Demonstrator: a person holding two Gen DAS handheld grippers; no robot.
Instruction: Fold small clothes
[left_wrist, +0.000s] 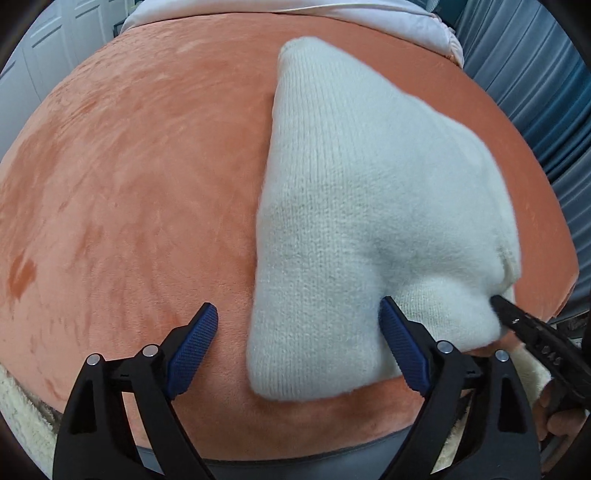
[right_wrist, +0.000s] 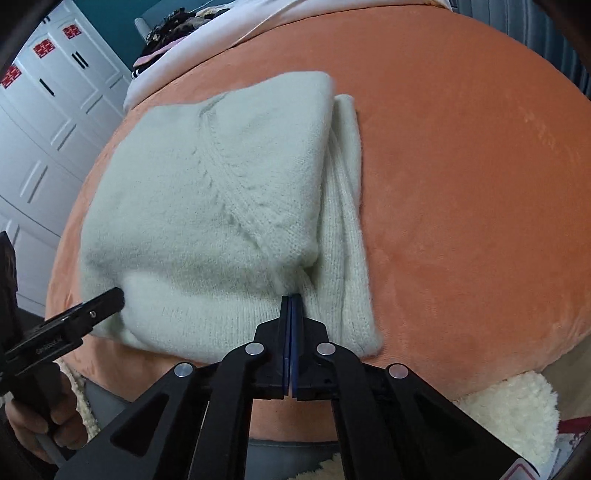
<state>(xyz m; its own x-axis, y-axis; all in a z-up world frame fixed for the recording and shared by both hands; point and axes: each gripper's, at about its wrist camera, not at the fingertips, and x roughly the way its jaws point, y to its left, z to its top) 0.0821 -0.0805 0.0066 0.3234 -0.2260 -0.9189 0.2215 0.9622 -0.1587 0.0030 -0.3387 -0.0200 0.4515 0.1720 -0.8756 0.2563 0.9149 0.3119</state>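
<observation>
A white knit sweater (left_wrist: 354, 206) lies folded on an orange plush bed cover (left_wrist: 140, 177); it also shows in the right wrist view (right_wrist: 221, 206). My left gripper (left_wrist: 299, 317) is open, its jaws spread around the sweater's near left corner, the right pad (left_wrist: 402, 347) touching the knit. My right gripper (right_wrist: 290, 301) is shut on the sweater's near edge, pinching a fold of the knit. The right gripper's tip shows in the left wrist view (left_wrist: 517, 317), and the left gripper shows in the right wrist view (right_wrist: 92, 310).
White wardrobe doors (right_wrist: 44, 122) stand at the left. A pale sheet and dark clothes (right_wrist: 173, 29) lie at the bed's far end. Blue-grey curtains (left_wrist: 535, 96) hang at the right. Cream fleece (right_wrist: 509, 410) lies at the near edge.
</observation>
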